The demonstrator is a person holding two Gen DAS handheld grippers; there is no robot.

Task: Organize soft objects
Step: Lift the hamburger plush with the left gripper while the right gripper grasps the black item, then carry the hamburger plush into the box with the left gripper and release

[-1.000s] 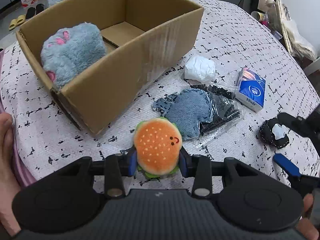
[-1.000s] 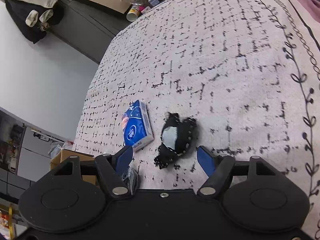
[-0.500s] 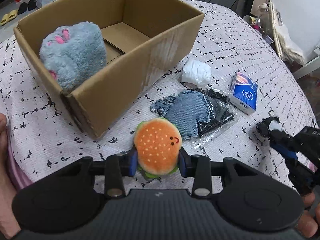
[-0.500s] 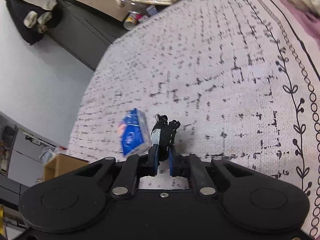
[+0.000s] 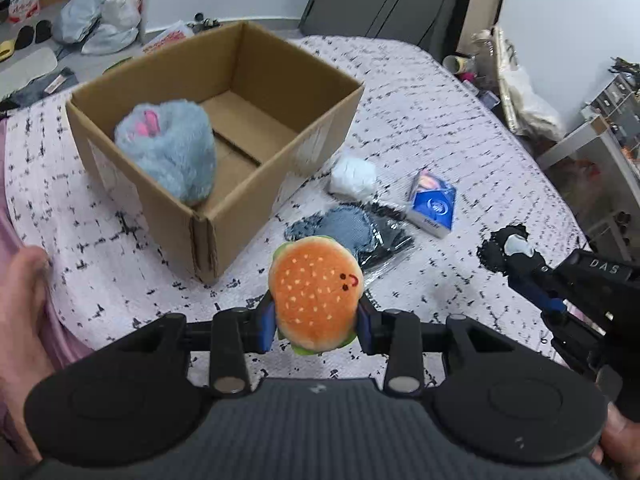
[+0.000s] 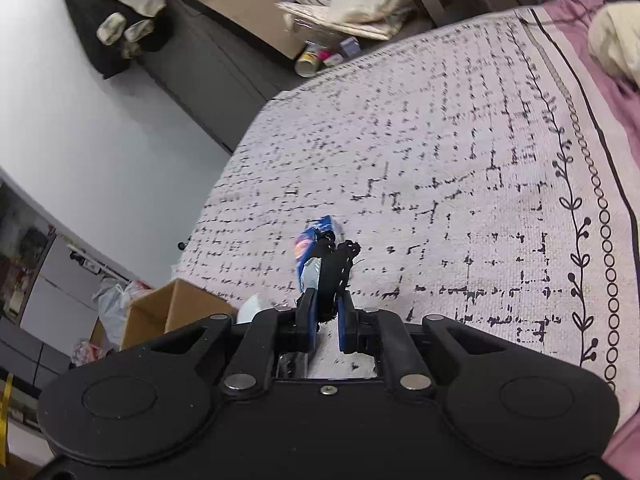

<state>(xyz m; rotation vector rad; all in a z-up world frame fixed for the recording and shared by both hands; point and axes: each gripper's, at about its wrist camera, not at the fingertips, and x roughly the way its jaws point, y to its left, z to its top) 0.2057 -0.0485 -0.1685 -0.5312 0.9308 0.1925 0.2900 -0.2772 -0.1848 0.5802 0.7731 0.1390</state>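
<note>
From the left wrist camera, we see our left gripper [image 5: 316, 322] pinching the burger plush [image 5: 315, 299] between its blue pads, the toy held up off the patterned bedspread [image 5: 420, 120]. Beyond it the cardboard box [image 5: 240, 196] stands open, and a fluffy blue plush [image 5: 168, 152] sits inside against its near left wall. Just right of the box a white crumpled wad [image 5: 353, 178] lies on the cover. Beside it a piece of denim [image 5: 340, 226] rests partly on a clear bag of dark items [image 5: 386, 236], and the blue tissue pack [image 5: 433, 209] lies just beyond those. At the right edge our right gripper [image 5: 516, 258] comes in, clamped on a small black pouch [image 5: 498, 248] that is clear of the bedspread.

Over to the right wrist camera: our right gripper [image 6: 326, 312] has its jaws pressed nearly together on the black pouch [image 6: 336, 276], which sticks up between the pads, lifted above the bedspread [image 6: 460, 160]. The tissue pack [image 6: 310, 240] peeks out just behind it, blurred. The box [image 6: 168, 312] corner shows at lower left, well apart from the pouch.
</note>
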